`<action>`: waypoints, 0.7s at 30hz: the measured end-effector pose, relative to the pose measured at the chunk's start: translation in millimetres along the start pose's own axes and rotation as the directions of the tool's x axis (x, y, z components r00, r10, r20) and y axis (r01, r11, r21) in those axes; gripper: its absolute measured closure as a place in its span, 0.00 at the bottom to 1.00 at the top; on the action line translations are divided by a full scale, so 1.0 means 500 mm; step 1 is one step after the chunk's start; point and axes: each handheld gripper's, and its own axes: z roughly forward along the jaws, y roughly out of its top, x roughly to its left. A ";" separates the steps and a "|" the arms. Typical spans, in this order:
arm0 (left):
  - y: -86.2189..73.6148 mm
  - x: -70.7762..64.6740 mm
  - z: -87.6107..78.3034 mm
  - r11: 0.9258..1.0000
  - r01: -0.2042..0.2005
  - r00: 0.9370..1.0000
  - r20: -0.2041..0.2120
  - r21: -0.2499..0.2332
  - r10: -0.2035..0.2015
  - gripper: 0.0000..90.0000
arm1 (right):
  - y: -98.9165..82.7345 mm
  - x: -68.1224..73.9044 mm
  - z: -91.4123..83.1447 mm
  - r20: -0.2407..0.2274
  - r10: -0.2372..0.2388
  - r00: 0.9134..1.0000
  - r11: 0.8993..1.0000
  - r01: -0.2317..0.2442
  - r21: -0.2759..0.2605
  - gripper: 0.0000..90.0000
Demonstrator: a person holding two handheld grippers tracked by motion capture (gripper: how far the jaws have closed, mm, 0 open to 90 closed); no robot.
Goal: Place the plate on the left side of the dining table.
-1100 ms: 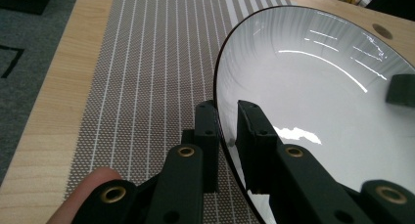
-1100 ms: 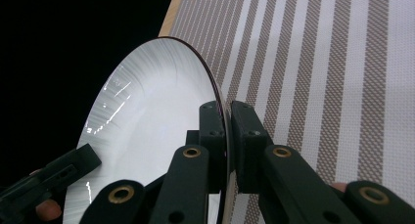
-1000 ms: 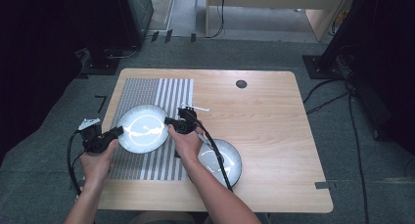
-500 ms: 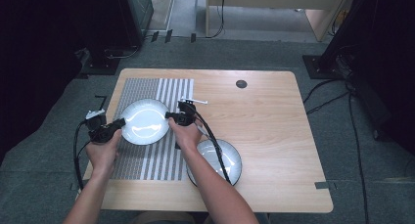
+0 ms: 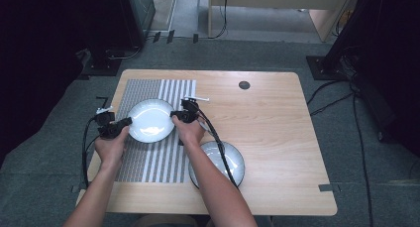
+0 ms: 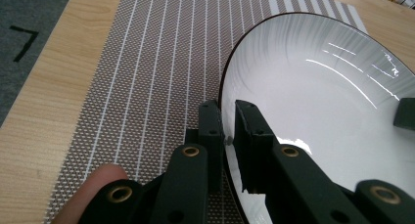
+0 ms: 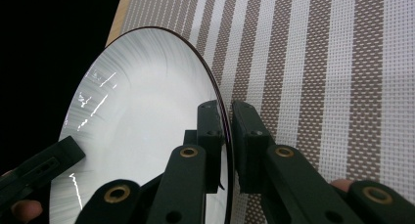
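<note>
Right now both grippers clamp the same white plate (image 5: 150, 120), one on each side of its rim. Seen from the high view, the left gripper (image 5: 119, 126) bites the rim at about 9 o'clock of the plate, and the right gripper (image 5: 177, 115) bites it at about 3 o'clock. In the left gripper view the 2 black fingers (image 6: 211, 131) are clenched on the plate's thin dark edge, one inside the bowl of the plate and one outside, with the rim pinched between them. In the right gripper view it looks the same: the fingers (image 7: 210, 131) grasp the rim from the opposite side, and the far gripper's black tip shows at about 8 o'clock of that picture.

The plate sits over the striped placemat (image 5: 158, 157), in the mat's upper half, toward 10 o'clock of the desk (image 5: 277, 138). Whether it rests on the mat or hangs just above it I cannot tell; in both gripper views it appears tilted against the weave.

A 2nd plate (image 5: 233, 157), white with a dark rim, lies on the bare wood at about 5 o'clock of the held plate, partly under the person's right forearm (image 5: 213, 187). A small dark round spot (image 5: 244, 85) sits near the desk's far edge, toward 12 o'clock, well apart from both plates
</note>
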 end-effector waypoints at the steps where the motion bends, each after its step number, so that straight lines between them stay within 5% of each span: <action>1: 0.001 0.001 0.002 1.000 -0.002 1.000 0.001 0.004 0.002 0.92 | 0.002 -0.001 0.004 0.005 -0.004 1.000 1.000 0.004 0.002 0.93; 21: -0.001 0.012 0.028 0.999 -0.001 1.000 0.003 0.054 0.001 0.91 | 0.006 -0.002 0.030 0.053 -0.054 0.997 0.998 0.053 0.027 0.92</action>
